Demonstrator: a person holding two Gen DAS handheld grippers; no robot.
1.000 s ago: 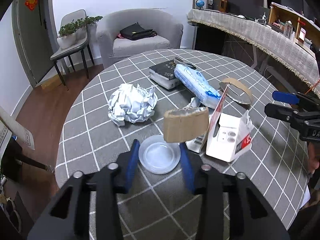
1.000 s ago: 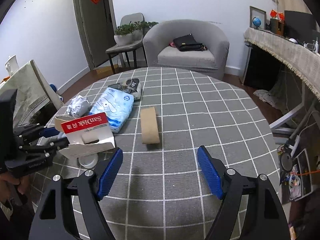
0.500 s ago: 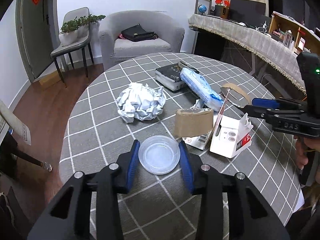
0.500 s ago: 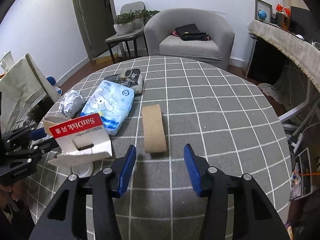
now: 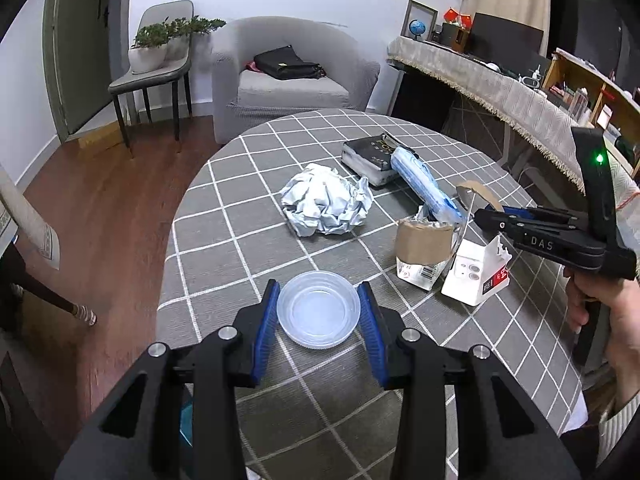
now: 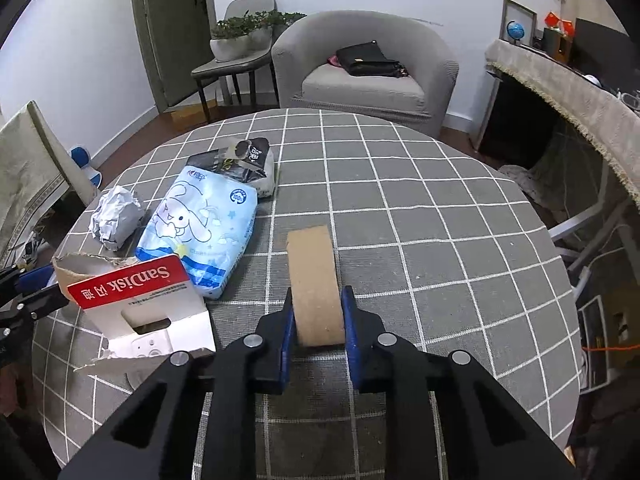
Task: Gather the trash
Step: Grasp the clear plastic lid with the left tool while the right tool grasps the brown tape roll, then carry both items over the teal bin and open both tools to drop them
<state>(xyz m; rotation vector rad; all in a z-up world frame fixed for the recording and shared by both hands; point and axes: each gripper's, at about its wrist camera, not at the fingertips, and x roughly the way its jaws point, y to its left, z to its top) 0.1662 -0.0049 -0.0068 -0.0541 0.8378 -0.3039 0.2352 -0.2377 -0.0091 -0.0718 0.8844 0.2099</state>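
Round table (image 6: 440,208) with a grey checked cloth fills both views. Whatever's inside the torn SanDisk box (image 6: 148,312) can't be made out. Left gripper (image 5: 318,312) is clamped on a clear plastic lid (image 5: 319,310), nothing in it. Right gripper (image 6: 318,320) has just been closing and now pinches the near end of a flattened cardboard tube (image 6: 314,276). Crumpled paper (image 5: 326,204) and a blue tissue pack (image 6: 204,224) lie beyond.
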